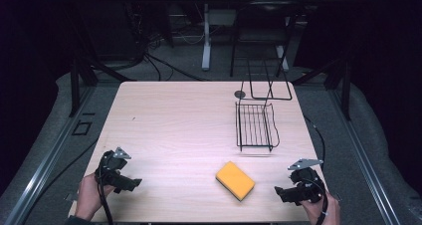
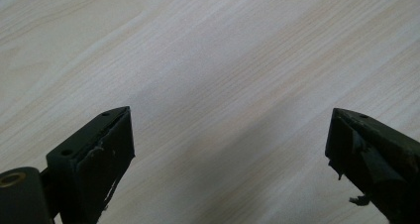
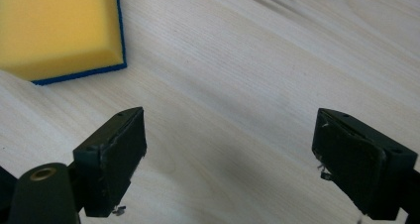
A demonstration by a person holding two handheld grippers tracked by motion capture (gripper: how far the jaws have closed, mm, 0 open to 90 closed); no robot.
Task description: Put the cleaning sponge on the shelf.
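A yellow sponge [image 1: 235,180] with a blue underside lies flat on the pale wooden table [image 1: 174,120], near its front edge and right of centre. My right gripper [image 1: 281,192] rests low at the front right, a short way right of the sponge, jaws open and empty. In the right gripper view the sponge [image 3: 57,28] sits beyond and left of the open gripper [image 3: 230,149]. My left gripper [image 1: 130,184] is at the front left, held by a hand, open over bare wood. The left gripper view has that gripper [image 2: 230,149] with jaws wide apart and nothing between them.
A black wire rack [image 1: 256,126] stands on the table's right half, behind the sponge. A wire frame [image 1: 268,88] and a small dark disc [image 1: 240,93] lie at the far right edge. Beyond the table are a desk's legs and cables on the floor.
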